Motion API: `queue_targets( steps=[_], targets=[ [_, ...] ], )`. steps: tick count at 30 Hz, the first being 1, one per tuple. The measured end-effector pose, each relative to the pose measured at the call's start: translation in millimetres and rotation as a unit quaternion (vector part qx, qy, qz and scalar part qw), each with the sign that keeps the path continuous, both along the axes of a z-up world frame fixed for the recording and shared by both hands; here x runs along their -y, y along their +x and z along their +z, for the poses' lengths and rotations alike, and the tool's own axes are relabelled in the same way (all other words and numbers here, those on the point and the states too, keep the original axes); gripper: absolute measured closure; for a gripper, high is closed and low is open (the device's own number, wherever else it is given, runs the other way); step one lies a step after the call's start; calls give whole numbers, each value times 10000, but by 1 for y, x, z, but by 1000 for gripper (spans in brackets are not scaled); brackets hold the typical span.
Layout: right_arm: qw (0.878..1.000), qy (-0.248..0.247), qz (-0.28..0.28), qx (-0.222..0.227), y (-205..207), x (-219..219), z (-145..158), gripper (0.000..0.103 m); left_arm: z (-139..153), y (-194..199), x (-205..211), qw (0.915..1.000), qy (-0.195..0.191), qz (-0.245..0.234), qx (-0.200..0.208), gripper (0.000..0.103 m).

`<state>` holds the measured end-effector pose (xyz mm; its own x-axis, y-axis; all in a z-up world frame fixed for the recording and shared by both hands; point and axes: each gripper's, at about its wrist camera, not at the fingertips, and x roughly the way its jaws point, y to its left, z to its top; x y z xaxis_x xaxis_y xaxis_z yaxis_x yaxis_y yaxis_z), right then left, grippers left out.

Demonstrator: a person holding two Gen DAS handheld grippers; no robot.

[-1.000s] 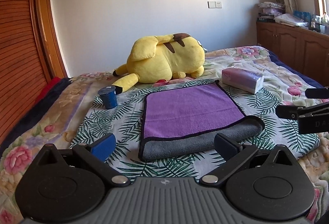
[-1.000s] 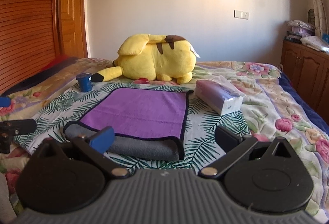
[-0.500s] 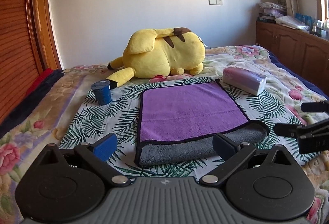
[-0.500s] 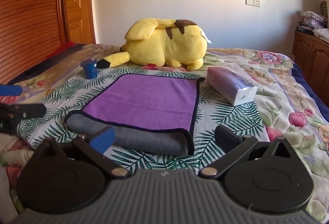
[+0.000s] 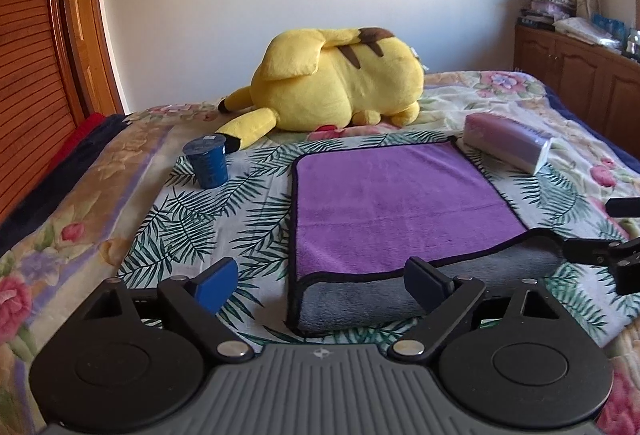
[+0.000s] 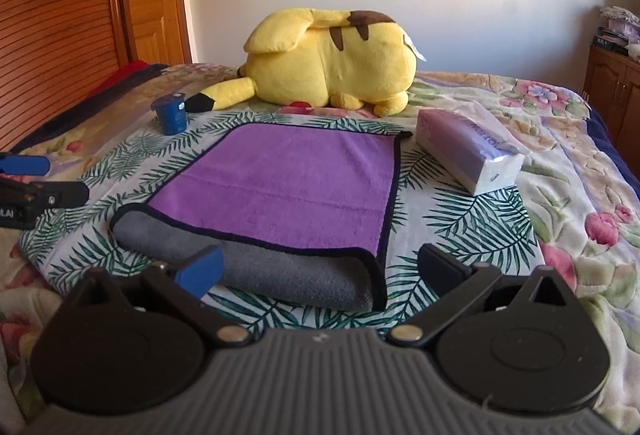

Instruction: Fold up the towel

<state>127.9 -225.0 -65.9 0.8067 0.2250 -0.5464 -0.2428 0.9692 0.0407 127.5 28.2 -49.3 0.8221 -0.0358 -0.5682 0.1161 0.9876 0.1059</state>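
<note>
A purple towel [image 5: 396, 199] with a grey underside and black hem lies folded on the bed; it also shows in the right wrist view [image 6: 288, 187]. Its grey folded edge faces me. My left gripper [image 5: 320, 285] is open and empty, just short of the towel's near left corner. My right gripper [image 6: 316, 269] is open and empty, just short of the near right corner. Each gripper shows at the edge of the other's view: the right one [image 5: 608, 235], the left one [image 6: 36, 183].
A yellow plush toy [image 5: 336, 83] lies behind the towel. A blue cup [image 5: 208, 163] stands to its left, a purple tissue pack [image 5: 508, 147] to its right. A wooden wardrobe [image 5: 36, 75] is on the left, a cabinet [image 5: 580, 75] on the right.
Both grippers have moved forward and lower toward the towel's near edge. Both stay open. The towel has not moved.
</note>
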Motion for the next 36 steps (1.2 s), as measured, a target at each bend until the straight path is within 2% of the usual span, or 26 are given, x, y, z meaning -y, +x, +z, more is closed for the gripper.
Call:
queue_targets(
  steps=[4,8,12,13,15,25,30,32,36],
  targets=[
    [10000,7,3,-76,11,1,-5,0,-8,12,-6,9999,39,16,-101,11],
    [9998,39,11,-175,19,4,-10,0,-15,25,-12,9996,4,-77,-257,21],
    [9995,89,34,-302,25,5,-15,1,-22,34,-14,9992,24,-158,-356,24],
    [9994,102,41,-329,26,6,-15,2,-24,37,-14,9991,24,-178,-387,24],
    [9991,129,69,-388,29,6,-17,19,-29,42,-14,9988,47,-200,-445,24],
    [9978,200,44,-624,44,12,-28,20,-47,63,-21,9970,24,-220,-742,37],
    [9972,179,77,-722,50,11,-33,24,-53,69,-27,9956,-134,-232,-895,44],
    [9970,170,93,-749,52,10,-34,25,-55,70,-29,9945,-294,-218,-984,52],
    [9965,150,116,-811,55,10,-38,26,-57,70,-32,9928,-496,-218,-1071,61]
  ],
)
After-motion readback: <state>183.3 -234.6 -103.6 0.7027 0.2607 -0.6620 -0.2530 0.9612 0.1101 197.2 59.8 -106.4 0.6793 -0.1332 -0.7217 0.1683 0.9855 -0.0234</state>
